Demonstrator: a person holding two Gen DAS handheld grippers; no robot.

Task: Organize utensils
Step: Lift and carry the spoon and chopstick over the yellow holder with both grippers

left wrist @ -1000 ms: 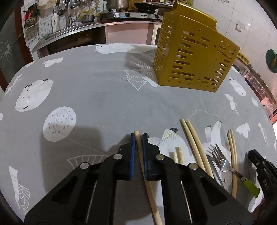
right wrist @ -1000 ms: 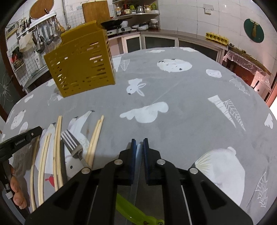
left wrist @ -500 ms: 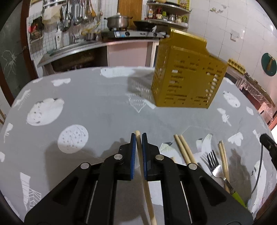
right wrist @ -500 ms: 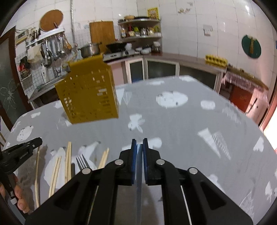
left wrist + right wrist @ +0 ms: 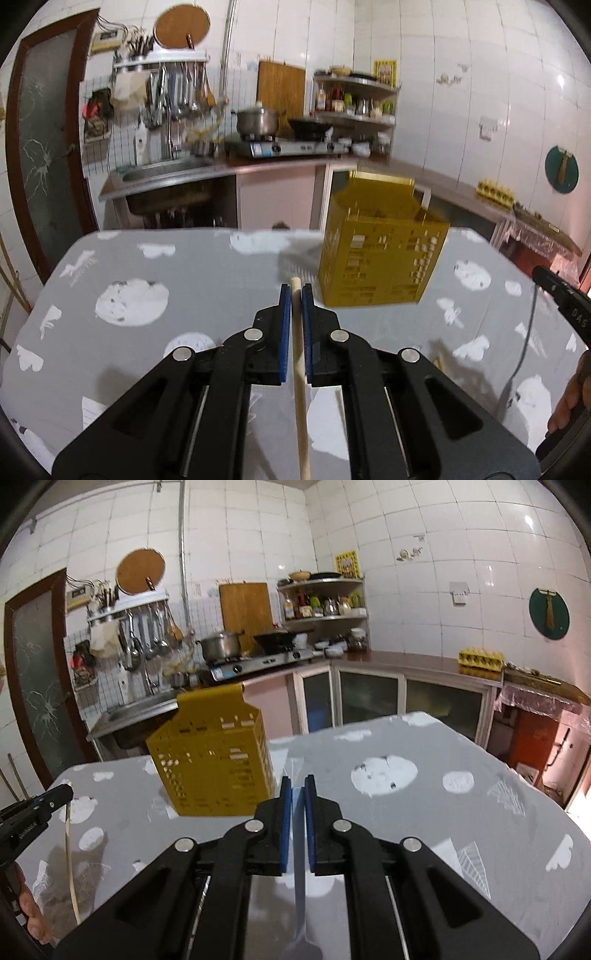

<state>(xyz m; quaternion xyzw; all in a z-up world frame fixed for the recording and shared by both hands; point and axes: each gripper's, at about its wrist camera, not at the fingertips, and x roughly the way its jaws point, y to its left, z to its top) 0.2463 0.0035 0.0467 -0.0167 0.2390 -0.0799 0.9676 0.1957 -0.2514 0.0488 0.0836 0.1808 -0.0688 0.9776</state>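
Left gripper (image 5: pixel 296 293) pinches a chopstick (image 5: pixel 300 387) lengthwise; right gripper (image 5: pixel 296 788) clamps a knife (image 5: pixel 300 878) blade. The yellow holder (image 5: pixel 380 258) stands ahead on the table (image 5: pixel 207 273), slightly right of the chopstick tip, probably nearer the left.

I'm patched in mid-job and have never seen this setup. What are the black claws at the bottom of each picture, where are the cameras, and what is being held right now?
There is no robot. A person holds a two-finger gripper in each hand, and each gripper carries a fisheye camera looking forward along its fingers, so the black claws are the tools themselves.

In the left wrist view, the left gripper is shut on a pale wooden chopstick. In the right wrist view, the right gripper is shut on a thin metal blade, probably a table knife.

Both look across a table with a grey patterned cloth in a kitchen. On it stands a yellow slotted utensil holder, ahead of both grippers. Each view catches the other gripper at its edge.
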